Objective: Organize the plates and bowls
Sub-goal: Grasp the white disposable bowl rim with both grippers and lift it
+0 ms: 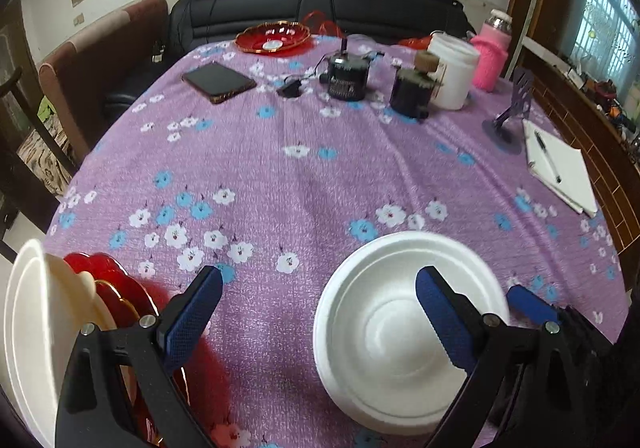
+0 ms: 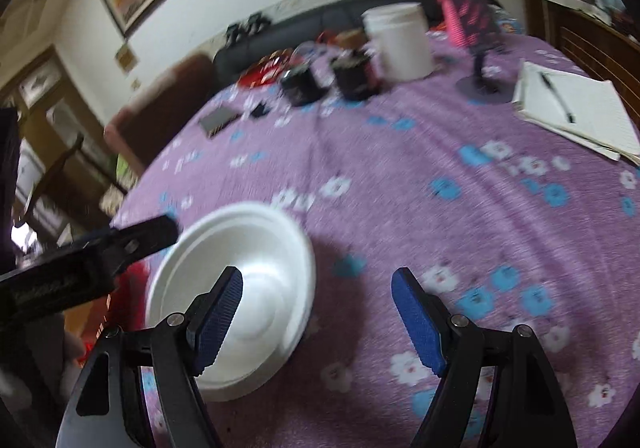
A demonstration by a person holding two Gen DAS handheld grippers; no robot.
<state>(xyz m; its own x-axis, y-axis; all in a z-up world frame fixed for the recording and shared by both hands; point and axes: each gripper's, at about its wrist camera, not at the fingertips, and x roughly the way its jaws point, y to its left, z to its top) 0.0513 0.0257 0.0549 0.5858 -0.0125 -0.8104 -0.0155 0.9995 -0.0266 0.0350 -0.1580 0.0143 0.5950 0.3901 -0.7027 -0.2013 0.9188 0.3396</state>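
A white foam bowl (image 1: pixel 380 348) (image 2: pixel 260 260) sits upright on the purple flowered tablecloth near the front edge. My left gripper (image 1: pixel 320 308) is open above the cloth, its right finger over the bowl's inside. My right gripper (image 2: pixel 318 316) is open too, with its left finger over the bowl's near rim and nothing pressed between the pads. One of the right gripper's blue pads (image 1: pixel 528 302) shows just right of the bowl. At the far left a white foam dish (image 1: pixel 24 328) and a red gold-rimmed plate (image 1: pixel 108 280) lie together. Another red plate (image 1: pixel 272 36) is at the table's far side.
Across the back of the table stand a phone (image 1: pixel 218 82), two black jars (image 1: pixel 346 78), a white tub (image 1: pixel 452 74) and a pink bottle (image 1: pixel 490 56). A purple stand (image 1: pixel 516 108) and a notebook with a pen (image 1: pixel 560 168) are at the right. A black sofa (image 1: pixel 320 8) lies behind.
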